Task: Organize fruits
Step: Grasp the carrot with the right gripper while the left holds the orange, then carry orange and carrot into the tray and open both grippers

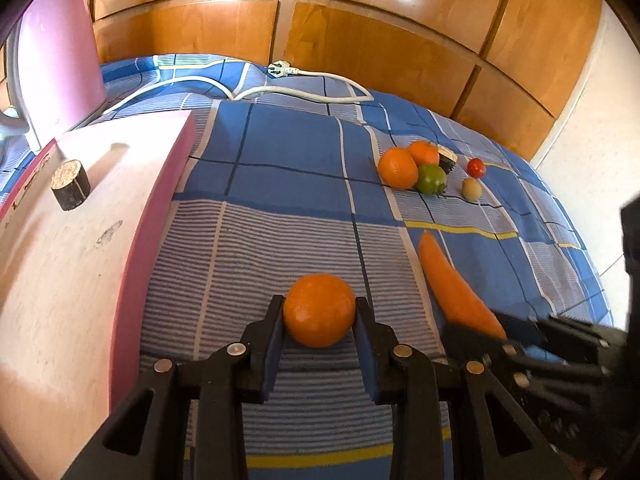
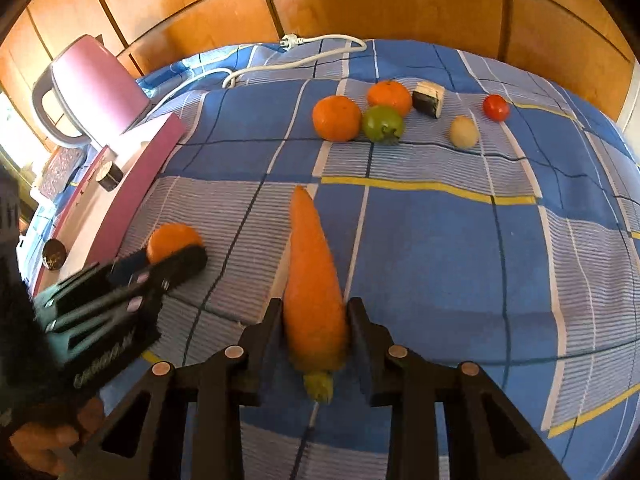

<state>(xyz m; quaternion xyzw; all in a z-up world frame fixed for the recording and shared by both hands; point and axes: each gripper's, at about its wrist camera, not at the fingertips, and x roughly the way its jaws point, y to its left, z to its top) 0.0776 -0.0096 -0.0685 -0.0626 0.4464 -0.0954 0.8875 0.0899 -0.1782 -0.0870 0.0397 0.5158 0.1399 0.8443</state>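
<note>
L gripper (image 1: 319, 314): clamped on round orange fruit (image 1: 319, 310), over blue checked cloth (image 1: 288, 148);
R gripper (image 2: 316, 316): clamped on long orange carrot (image 2: 312, 264), tip fwd

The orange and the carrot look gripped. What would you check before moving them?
1. Left tool closed on the orange: ok.
2. Right tool closed on the carrot: ok, near its thick end.
3. Orange lifted off the cloth: cannot tell.
4. Carrot tip free of other things: ok.
5. The two tools apart: ok, but close.
6. Fruit group undisturbed: ok.
</note>
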